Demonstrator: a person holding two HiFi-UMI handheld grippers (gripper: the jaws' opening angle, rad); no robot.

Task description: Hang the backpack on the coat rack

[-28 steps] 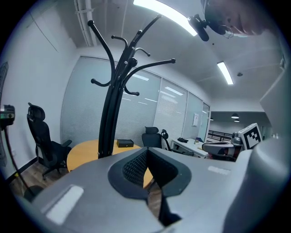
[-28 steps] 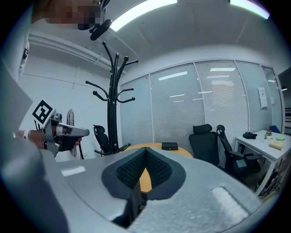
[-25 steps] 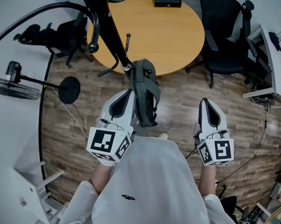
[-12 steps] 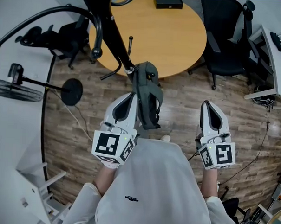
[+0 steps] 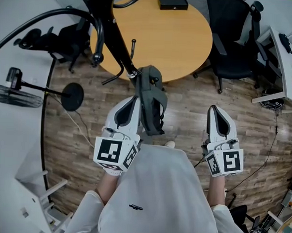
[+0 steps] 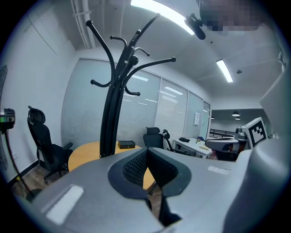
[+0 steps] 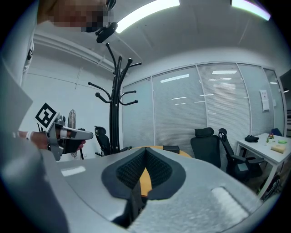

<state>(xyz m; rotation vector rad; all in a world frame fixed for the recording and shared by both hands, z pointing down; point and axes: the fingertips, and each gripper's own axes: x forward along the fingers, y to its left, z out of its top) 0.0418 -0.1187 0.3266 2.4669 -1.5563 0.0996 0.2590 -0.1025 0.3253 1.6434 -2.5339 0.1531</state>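
Right now, backpack (image 5: 151,102): it hangs from a low hook (image 5: 133,73) of the coat rack (image 5: 113,37), dangling over the wood floor just beside your left gripper (image 5: 131,99). By the look of it, the hanging itself is done.
Left gripper: its jaws are pressed together with nothing between them. Its own view shows only the rack ahead and no strap.
Right gripper (image 5: 214,108): likewise clenched on nothing, and well apart from the backpack.
Strap seat: from above you cannot tell how far down the hook the loop sits. If it rests near the tip, the backpack's own weight could work it off and drop it to the floor.
Nudge risk: your left gripper sits right alongside the backpack. A sideways swing as you draw away could set it rocking and lift the loop free, so back straight toward yourself.
Snag risk: the shoulder straps seem to hang loose on the side facing you. A jaw tip brushing through them could catch one and drag the backpack off the hook.
Rack balance: the load hangs on one side of a thin pole. A tug on the backpack could lean the coat rack toward you or against the round table (image 5: 178,38) behind it.
Check: see that the backpack hangs quiet, with no sway, before you move off.
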